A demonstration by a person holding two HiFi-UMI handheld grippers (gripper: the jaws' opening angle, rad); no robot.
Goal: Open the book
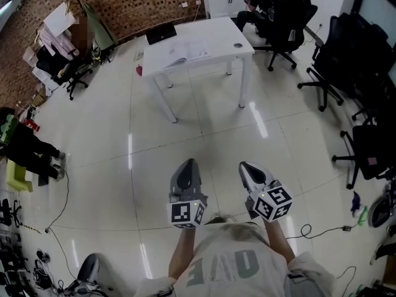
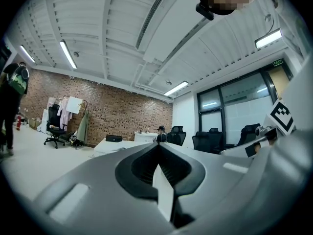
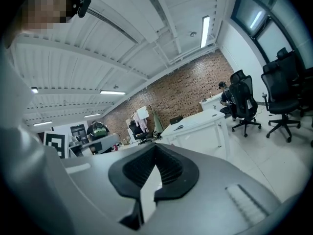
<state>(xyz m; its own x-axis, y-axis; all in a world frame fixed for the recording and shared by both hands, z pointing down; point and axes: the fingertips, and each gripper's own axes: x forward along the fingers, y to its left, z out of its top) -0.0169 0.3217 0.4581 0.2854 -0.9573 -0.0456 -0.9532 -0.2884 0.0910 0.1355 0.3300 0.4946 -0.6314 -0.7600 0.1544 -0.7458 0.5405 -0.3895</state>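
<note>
The book [image 1: 187, 55] lies on the white desk [image 1: 223, 37] at the far end of the room, toward the desk's left half as I see it from the head view; it shows as a pale flat shape, too small for me to tell how its cover sits. Behind it, at the desk's back edge, is a dark flat item [image 1: 161, 34]. From the right gripper view the same desk [image 3: 198, 124] stands well ahead, with nothing between it and me but bare floor [image 1: 210, 125].

Both claws are held out in front of my operator's chest, well apart from the desk. The left claw [image 1: 187, 166] has its jaws pressed together with nothing between them (its own view shows the pads meeting in one seam). The right claw [image 1: 247, 167] is likewise pressed together and empty. Each carries its marker cube [image 1: 187, 212] near the wrist.

Black office chairs [image 1: 346, 60] crowd the right side, a seated person [image 1: 260, 0] is beyond the desk, and a clothes rack [image 1: 68, 23] stands by the brick wall [image 1: 142, 5].
</note>
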